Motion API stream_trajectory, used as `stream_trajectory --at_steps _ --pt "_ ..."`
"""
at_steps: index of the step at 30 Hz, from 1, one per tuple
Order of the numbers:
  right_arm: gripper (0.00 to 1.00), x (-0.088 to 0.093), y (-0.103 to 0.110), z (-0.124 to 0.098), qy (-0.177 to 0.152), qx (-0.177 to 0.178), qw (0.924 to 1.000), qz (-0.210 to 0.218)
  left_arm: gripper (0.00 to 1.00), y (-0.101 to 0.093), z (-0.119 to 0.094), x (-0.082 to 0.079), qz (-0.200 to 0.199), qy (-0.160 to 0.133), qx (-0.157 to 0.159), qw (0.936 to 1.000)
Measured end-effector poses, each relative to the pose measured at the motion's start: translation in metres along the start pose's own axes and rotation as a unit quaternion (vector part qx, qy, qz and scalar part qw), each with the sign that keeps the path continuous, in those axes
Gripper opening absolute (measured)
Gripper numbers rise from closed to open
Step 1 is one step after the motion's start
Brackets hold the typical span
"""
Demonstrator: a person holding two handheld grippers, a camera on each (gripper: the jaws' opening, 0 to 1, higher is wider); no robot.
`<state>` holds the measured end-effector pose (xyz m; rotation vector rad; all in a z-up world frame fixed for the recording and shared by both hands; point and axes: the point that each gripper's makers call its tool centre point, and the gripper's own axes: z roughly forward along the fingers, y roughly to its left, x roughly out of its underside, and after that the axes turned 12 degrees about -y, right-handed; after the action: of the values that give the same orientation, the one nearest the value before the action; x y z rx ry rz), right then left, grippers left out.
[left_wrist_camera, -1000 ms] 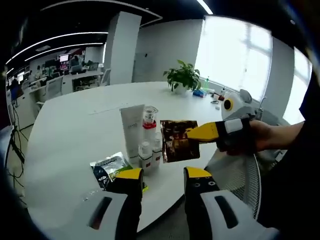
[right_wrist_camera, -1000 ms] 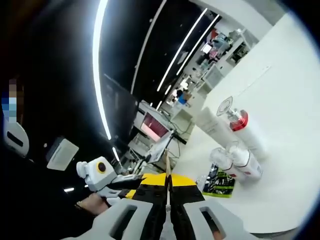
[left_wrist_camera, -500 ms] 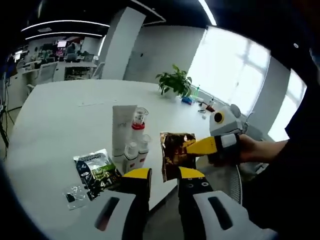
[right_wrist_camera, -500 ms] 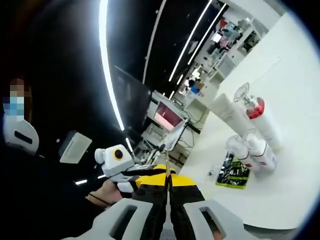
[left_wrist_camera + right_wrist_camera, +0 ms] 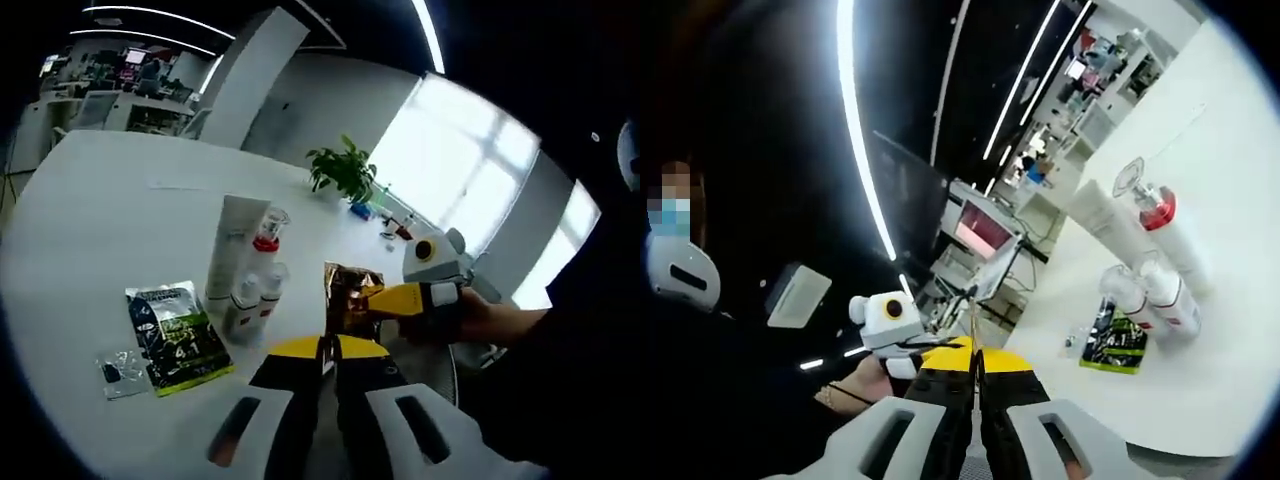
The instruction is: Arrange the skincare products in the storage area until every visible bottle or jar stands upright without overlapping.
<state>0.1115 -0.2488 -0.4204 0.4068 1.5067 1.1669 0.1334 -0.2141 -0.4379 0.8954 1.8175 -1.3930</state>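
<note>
The right hand-held gripper [image 5: 375, 296] pinches a glossy brown-and-gold sachet [image 5: 345, 297] at the desk [image 5: 90, 210] edge; the left hand-held gripper [image 5: 327, 347] has nipped its lower edge. A white tube [image 5: 232, 248], a red-collared pump bottle [image 5: 262, 243] and two small white bottles [image 5: 250, 298] stand upright beside a flat green packet [image 5: 180, 335].

Mid-frame you see a white tube [image 5: 228, 246], red-collared pump bottle [image 5: 262, 252] and two small bottles [image 5: 252, 297] upright, clustered.

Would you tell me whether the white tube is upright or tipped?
Upright: the white tube stands on its end on the white table beside the red-collared bottle.
</note>
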Motion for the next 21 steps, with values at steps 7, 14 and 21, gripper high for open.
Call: stream_trajectory --at_steps 7,14,21 --pt "0.00 0.0008 -0.0010 0.0002 0.003 0.003 1.0000 -0.008 0.01 0.0020 0.0004 0.0006 0.011 0.002 -0.005 0.9999" --pt "0.00 -0.0002 -0.0009 0.0005 0.001 0.002 0.9997 -0.024 0.01 0.0029 -0.0017 0.0004 -0.034 -0.010 -0.014 0.9993" --pt "0.01 0.0005 -0.0052 0.0010 0.003 0.013 0.9984 -0.055 0.01 0.0025 -0.0022 0.0006 -0.089 -0.026 -0.018 0.9956"
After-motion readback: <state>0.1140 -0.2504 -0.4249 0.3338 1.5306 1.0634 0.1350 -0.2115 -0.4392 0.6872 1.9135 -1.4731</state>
